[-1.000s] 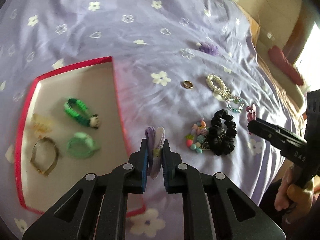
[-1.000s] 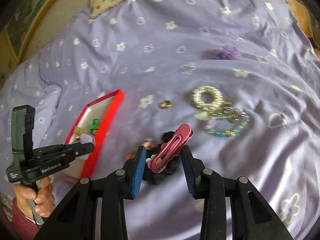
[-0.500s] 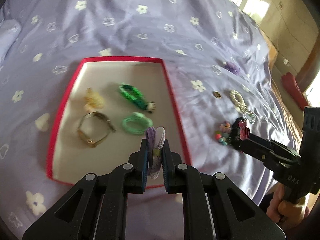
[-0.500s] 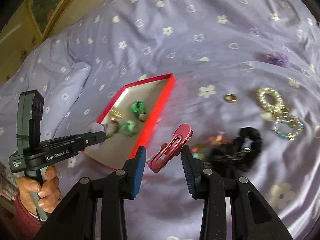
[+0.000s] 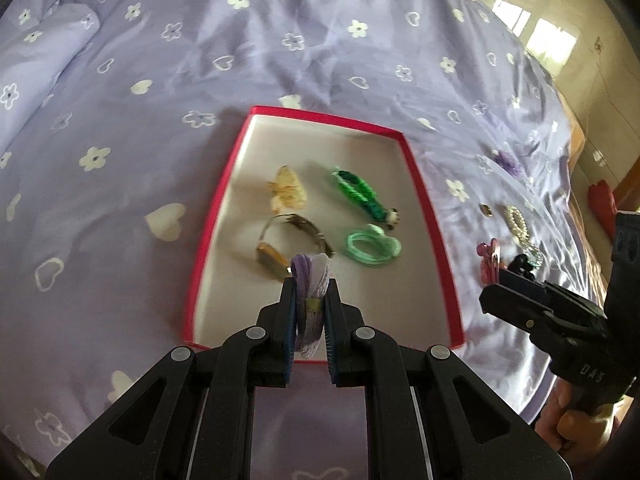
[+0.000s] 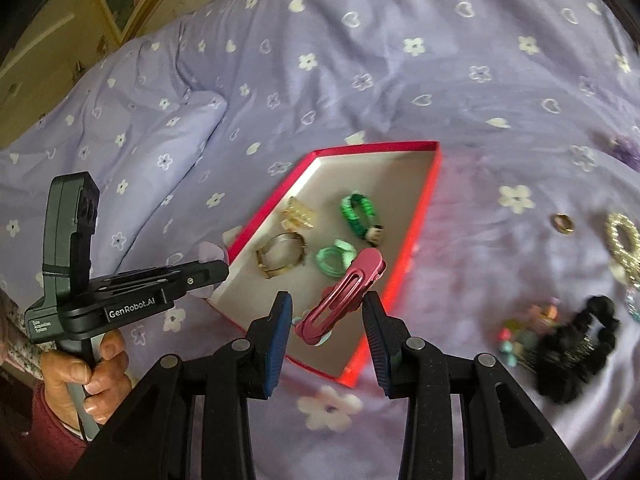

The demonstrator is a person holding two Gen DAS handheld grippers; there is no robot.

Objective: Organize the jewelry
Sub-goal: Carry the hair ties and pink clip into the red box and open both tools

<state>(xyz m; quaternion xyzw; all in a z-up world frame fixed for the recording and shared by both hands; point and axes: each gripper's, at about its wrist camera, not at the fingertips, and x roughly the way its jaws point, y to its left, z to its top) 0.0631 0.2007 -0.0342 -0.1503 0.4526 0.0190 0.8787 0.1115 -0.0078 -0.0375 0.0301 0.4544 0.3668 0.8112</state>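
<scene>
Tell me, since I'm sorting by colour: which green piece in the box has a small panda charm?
The dark green braided band at the far right of the red box; the pale mint hair tie beside it is plain.

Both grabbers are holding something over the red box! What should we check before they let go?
1. Left gripper shut on the purple hair tie: ok.
2. Right gripper shut on the pink hair clip: ok.
3. Hair tie over the red box, near its front edge: ok.
4. Bare floor in the box in front of the watch and mint hair tie: ok.
5. Clip fully past the box's near wall: cannot tell.
</scene>
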